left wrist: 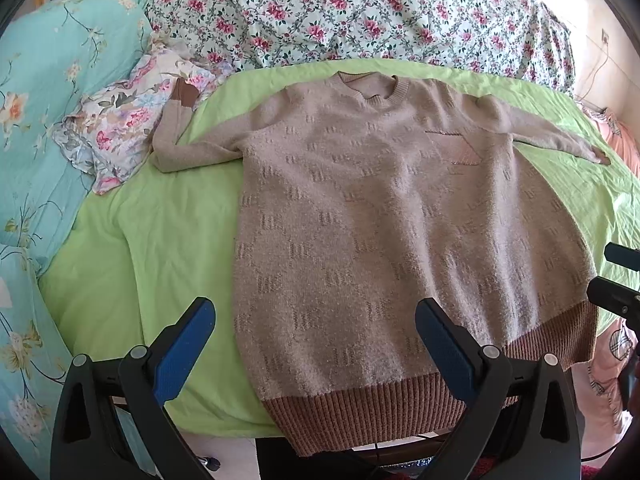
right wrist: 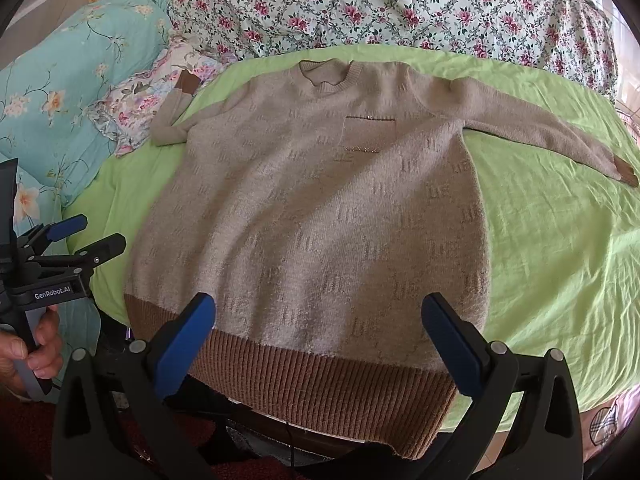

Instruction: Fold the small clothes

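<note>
A beige knit sweater with a brown ribbed hem and a chest pocket lies flat, front up, on a green sheet; it also shows in the right wrist view. Both sleeves are spread out sideways; the left sleeve's brown cuff rests on a floral pillow. My left gripper is open and empty above the hem's left part. My right gripper is open and empty above the hem. The left gripper also appears at the left edge of the right wrist view, held in a hand.
A teal floral quilt and a small floral pillow lie to the left. A rose-patterned duvet is piled behind the sweater. The hem hangs over the bed's front edge. Pink fabric lies at the right.
</note>
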The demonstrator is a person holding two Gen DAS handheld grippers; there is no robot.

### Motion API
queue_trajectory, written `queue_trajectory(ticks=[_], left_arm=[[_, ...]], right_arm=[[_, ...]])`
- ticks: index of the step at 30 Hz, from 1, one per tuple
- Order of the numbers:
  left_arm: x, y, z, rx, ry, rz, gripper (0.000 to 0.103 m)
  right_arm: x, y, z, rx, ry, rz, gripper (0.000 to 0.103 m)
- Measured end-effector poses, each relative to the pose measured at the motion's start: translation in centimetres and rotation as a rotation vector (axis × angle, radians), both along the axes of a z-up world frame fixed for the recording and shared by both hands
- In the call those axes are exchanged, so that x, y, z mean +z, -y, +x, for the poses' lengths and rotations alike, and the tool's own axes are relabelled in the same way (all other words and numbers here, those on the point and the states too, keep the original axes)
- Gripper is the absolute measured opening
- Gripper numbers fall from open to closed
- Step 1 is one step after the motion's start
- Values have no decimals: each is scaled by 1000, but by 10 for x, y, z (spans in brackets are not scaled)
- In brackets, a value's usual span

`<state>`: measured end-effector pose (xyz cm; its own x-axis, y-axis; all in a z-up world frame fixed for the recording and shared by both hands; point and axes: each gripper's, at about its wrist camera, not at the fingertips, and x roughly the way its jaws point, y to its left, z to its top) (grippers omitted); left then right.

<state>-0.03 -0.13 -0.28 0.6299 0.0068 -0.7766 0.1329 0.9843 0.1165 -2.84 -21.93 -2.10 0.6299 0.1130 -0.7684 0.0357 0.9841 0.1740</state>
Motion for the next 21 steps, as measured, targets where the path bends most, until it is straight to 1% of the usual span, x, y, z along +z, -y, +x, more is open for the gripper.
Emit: queue_trajectory(ticks=[7, 10, 21], left_arm=[[0, 0, 2, 1, -6, -4, 101], [0, -1, 2, 0, 0, -6, 101], [1, 1, 7, -6, 0, 11, 101]], right_arm=[[1, 4, 1, 2, 2, -3, 103], [1, 0, 0, 5, 5, -3, 103], [3, 4, 2, 5, 4, -5, 103]])
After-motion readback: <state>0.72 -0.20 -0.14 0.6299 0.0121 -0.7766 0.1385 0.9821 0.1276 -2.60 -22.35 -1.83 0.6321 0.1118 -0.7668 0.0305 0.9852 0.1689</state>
